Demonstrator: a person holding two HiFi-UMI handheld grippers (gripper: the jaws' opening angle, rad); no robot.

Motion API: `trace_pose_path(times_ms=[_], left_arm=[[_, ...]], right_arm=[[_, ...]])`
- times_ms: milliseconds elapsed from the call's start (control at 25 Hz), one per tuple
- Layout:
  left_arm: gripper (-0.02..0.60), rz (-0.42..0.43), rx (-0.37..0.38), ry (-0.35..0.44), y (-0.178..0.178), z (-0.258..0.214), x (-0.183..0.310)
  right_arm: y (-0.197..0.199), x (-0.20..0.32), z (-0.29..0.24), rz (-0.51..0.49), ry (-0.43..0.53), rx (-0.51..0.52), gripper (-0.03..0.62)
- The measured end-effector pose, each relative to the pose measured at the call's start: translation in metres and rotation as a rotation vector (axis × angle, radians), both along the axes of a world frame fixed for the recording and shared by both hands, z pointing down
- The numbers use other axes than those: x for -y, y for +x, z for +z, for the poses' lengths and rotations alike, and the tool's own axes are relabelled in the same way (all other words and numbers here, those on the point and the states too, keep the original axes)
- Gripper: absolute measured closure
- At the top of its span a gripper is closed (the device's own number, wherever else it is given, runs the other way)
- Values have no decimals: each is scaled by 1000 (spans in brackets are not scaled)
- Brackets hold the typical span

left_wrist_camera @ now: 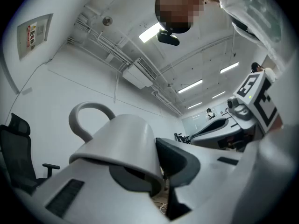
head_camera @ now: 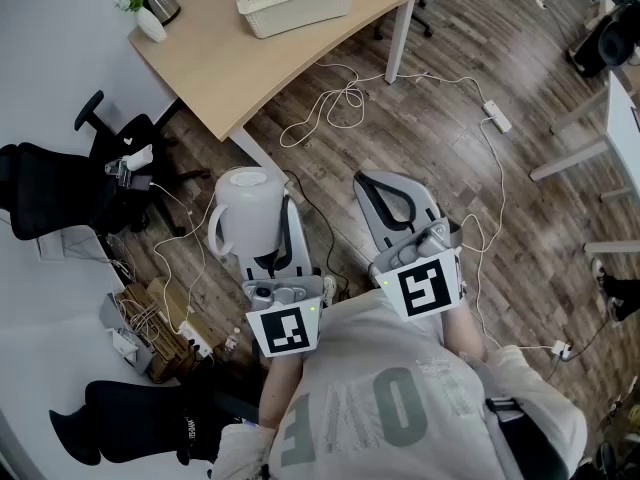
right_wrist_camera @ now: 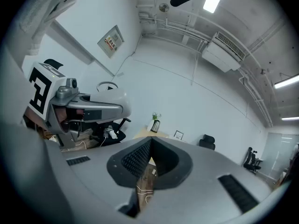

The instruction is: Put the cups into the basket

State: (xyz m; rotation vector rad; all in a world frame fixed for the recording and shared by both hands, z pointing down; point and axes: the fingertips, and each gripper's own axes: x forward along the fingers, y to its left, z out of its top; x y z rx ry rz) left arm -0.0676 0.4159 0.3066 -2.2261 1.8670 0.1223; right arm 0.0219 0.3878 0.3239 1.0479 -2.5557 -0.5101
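Head view: left gripper [head_camera: 262, 233] clamped on the white cup [head_camera: 243, 211]; right gripper [head_camera: 398, 200] jaws together, empty. Basket [head_camera: 293, 0] on the table [head_camera: 225, 63], well apart, almost straight ahead of the left gripper.

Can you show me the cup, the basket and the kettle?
cup [head_camera: 243, 211]: head view, on its side wall.
basket [head_camera: 300, 13]: head view, on its front wall.
kettle [head_camera: 160, 4]: head view, on its body.

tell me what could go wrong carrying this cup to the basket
The left hand-held gripper pinches the cup by one wall only, so it may slip or swing. Loose cables lie on the floor before the table with the basket; a foot might catch one.
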Motion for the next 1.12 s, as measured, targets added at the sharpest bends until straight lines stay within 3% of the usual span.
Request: trace_pose_path(times_ms=[560, 760, 1120], left_arm=[[535, -4, -2, 19, 4, -7, -4], [535, -20, 6, 52, 20, -11, -2], [535, -122, 1, 28, 54, -3, 8]], right_arm=[[6, -1, -4, -6, -4, 39, 595], [27, 2, -5, -13, 2, 59, 595], [69, 23, 7, -81, -30, 54, 595]])
